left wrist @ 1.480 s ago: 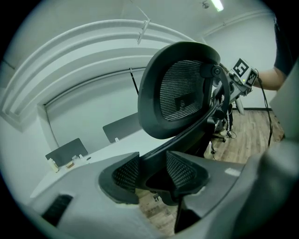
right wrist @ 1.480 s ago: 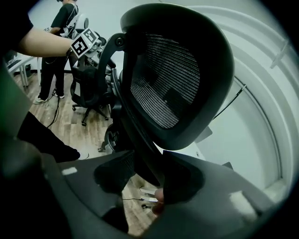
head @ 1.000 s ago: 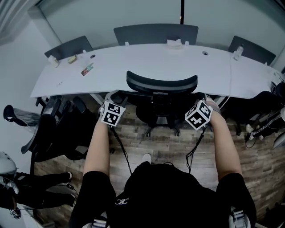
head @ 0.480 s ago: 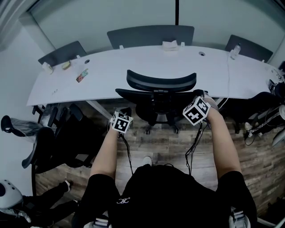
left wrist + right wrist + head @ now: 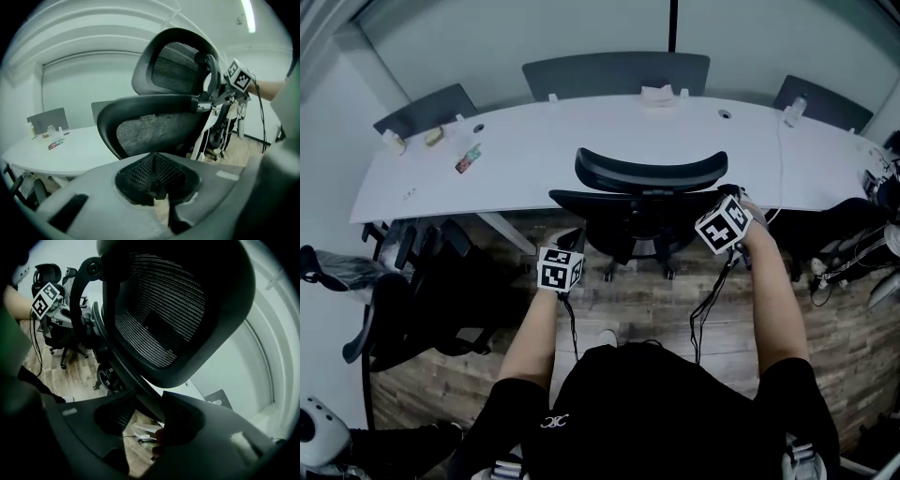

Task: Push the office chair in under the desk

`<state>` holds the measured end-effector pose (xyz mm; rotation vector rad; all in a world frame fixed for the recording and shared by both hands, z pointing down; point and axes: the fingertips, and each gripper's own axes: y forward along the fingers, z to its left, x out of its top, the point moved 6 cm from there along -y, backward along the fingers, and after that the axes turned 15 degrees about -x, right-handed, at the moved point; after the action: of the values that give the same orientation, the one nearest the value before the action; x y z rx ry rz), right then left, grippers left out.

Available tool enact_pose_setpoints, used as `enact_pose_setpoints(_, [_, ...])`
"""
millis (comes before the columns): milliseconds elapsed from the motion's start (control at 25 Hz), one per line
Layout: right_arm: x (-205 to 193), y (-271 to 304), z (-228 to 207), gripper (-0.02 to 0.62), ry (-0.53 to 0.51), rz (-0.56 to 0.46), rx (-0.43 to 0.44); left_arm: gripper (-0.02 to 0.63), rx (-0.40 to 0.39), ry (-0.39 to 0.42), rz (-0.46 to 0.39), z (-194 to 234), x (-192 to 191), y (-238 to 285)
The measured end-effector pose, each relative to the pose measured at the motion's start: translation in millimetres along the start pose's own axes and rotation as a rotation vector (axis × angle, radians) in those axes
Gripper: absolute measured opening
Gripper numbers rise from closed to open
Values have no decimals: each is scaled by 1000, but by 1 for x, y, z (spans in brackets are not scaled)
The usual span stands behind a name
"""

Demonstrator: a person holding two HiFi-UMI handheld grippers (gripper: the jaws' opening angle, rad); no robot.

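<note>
Head view: a black mesh office chair (image 5: 637,211) is seen on the brown wood floor (image 5: 647,300), right at the near edge of the long white curved counter (image 5: 581,150). The chair's back is turned to the person. How far the seat is under the counter cannot be told, because the seat is hidden by the chair back.

In the right gripper view, the right gripper (image 5: 147,420) is seen at the side of the chair back. Its fingers (image 5: 183,423) are clamped on the black rim of the back, which runs between them. In the head view this gripper is held at the right side of the chair.

In the left gripper view, the left gripper (image 5: 154,185) is held apart from the chair, just behind its left side. Its fingers (image 5: 138,174) are closed together, and nothing is held between them. The chair back and headrest are seen ahead of it.

Some small things (image 5: 469,157) are laid on the left part of the counter, and a white box (image 5: 661,94) is set at its far edge. Grey chair backs (image 5: 614,73) are seen behind the counter. A second black chair (image 5: 412,291) is parked at the left.
</note>
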<state>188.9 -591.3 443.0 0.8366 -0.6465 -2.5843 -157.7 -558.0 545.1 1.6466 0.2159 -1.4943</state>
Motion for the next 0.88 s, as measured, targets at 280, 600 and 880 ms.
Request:
enact_pose_setpoints(280, [-9,-14,1,148,162,-125,-71,6,12,-93,-200,-21,32,-33])
enact_pose_setpoints(600, [-19,-89,20,8,704,-408,-50,6,31,-48,-344,-72,65,-76])
enact_pose_setpoints(880, [-36,-134,59,6,891,-430,-72,6,83,-9,-391,-122,67,-100])
